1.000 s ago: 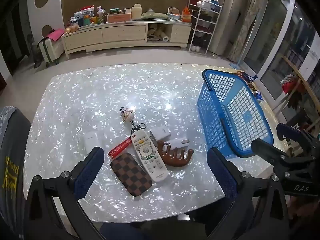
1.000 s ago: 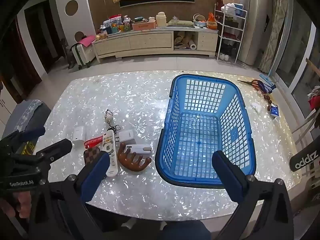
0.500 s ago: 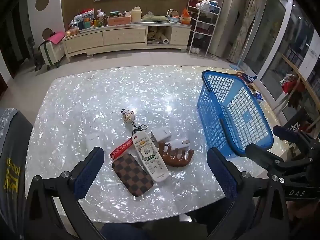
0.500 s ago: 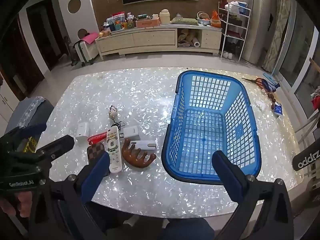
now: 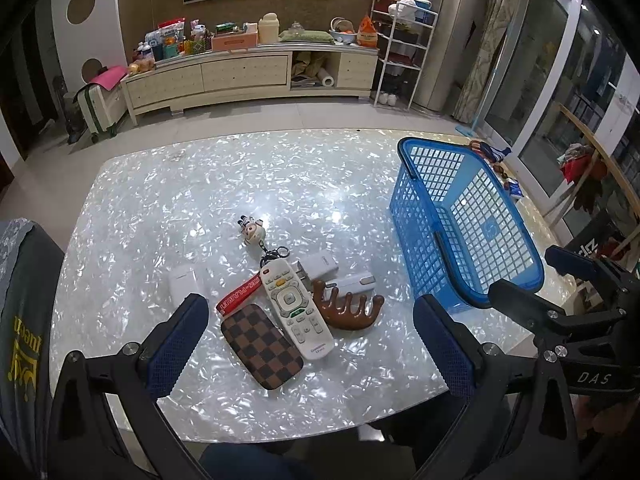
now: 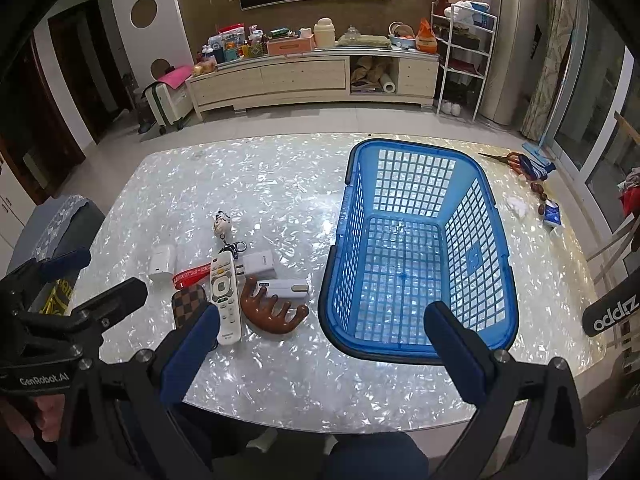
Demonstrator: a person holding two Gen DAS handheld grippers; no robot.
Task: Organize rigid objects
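**Clutter beside an empty blue basket, both grippers wide apart**

Shimmering white mother-of-pearl patterned table [image 5: 168,208] fills the middle of a living room, with a long cream sideboard [image 6: 308,76] crowded with bottles and boxes along the far wall.

On the right half of the table stands a blue plastic lattice basket [image 6: 348,248], upright, with nothing inside it. Just left of the basket lies a tight cluster of small things. A white remote control [image 5: 297,313] lies lengthwise in the middle. Touching its left side is a brown-and-tan checkered pouch [image 5: 261,345], with a red lettered strap [image 5: 239,297] running from under the remote's top corner. On the remote's right sits a brown wooden antler-shaped comb [image 5: 349,311], its prongs pointing away from the viewer, and a small white oblong device [image 5: 354,281] rests against those prongs. Behind them is a white charger block [image 5: 320,266], then a black key clip and a round cartoon figure keychain [image 5: 253,232]. A second white boxy charger [image 5: 183,281] lies apart to the left.

The left gripper [image 5: 312,344] hovers over the near table edge above the pouch and remote, jaws spread wide and holding nothing. The right gripper [image 6: 320,352] hovers before the basket's near rim, jaws likewise released and empty.
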